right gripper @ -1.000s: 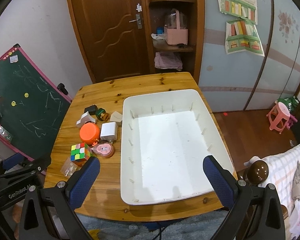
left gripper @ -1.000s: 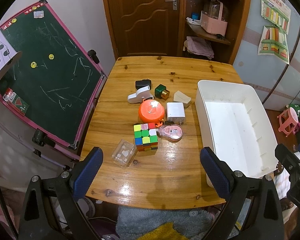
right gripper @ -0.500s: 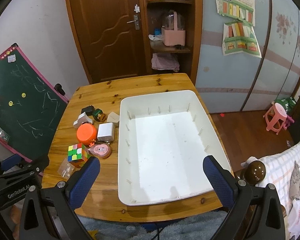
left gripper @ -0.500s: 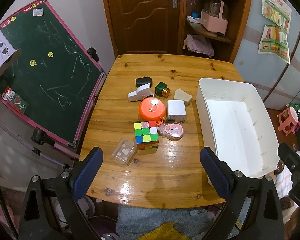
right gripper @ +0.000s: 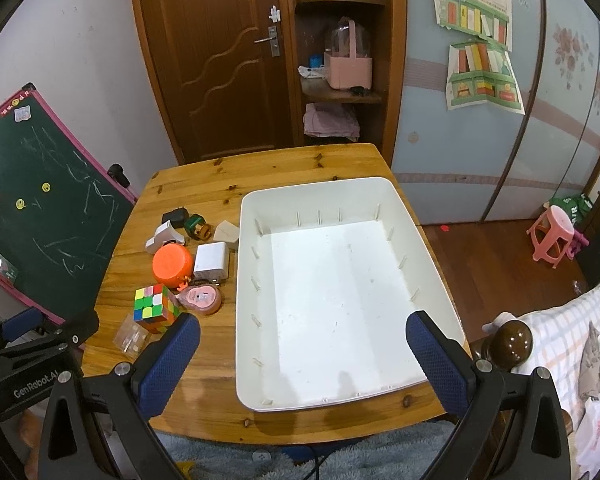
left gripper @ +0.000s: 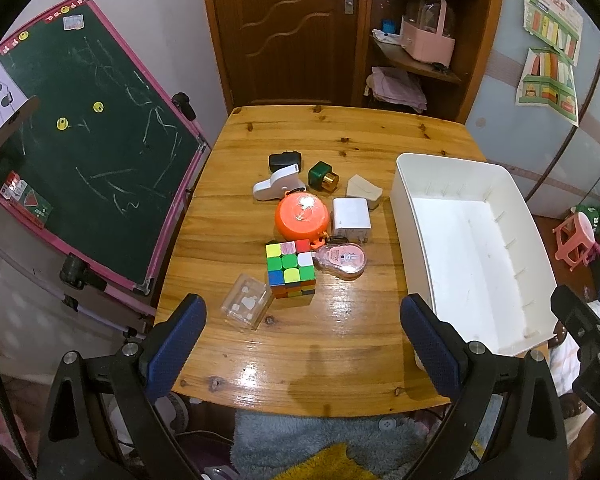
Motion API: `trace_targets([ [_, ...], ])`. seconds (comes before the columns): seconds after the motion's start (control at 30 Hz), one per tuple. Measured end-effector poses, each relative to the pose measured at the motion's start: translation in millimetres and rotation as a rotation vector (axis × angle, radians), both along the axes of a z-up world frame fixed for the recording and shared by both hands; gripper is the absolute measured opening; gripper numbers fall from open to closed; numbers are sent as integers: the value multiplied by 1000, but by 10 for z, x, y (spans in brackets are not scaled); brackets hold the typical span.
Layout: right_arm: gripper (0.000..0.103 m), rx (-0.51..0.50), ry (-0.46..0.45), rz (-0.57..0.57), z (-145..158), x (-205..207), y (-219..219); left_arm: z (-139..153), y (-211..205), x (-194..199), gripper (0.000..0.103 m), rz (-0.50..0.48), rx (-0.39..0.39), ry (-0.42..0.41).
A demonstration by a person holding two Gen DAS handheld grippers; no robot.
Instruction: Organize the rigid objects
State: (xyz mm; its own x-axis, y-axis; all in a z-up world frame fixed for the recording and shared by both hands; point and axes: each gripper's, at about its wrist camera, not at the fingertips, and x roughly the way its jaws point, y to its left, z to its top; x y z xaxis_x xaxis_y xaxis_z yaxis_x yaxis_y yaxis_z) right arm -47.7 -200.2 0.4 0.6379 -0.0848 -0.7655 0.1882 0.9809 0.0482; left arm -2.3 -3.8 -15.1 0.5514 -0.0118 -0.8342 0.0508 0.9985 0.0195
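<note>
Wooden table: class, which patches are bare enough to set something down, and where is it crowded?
Free: the white bin's floor; the table's near strip between the cube and the front edge; the far end toward the door. Crowded: the cluster left of the bin, from the black adapter to the clear box.

My left gripper (left gripper: 300, 336) and right gripper (right gripper: 302, 354): both held level, jaws spread wide, gripping nothing.

Wooden table (right gripper: 188, 184), brown door (right gripper: 216, 56), corner shelf (right gripper: 340, 96), chalkboard (left gripper: 84, 136), perhaps wardrobe doors (right gripper: 560, 128)
</note>
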Motion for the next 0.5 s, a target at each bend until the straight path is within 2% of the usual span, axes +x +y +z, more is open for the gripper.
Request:
trace_targets([
  [0.5,103,2,-5,-9,-19,82,-65,-14,29,26,98,2,-13,-7],
])
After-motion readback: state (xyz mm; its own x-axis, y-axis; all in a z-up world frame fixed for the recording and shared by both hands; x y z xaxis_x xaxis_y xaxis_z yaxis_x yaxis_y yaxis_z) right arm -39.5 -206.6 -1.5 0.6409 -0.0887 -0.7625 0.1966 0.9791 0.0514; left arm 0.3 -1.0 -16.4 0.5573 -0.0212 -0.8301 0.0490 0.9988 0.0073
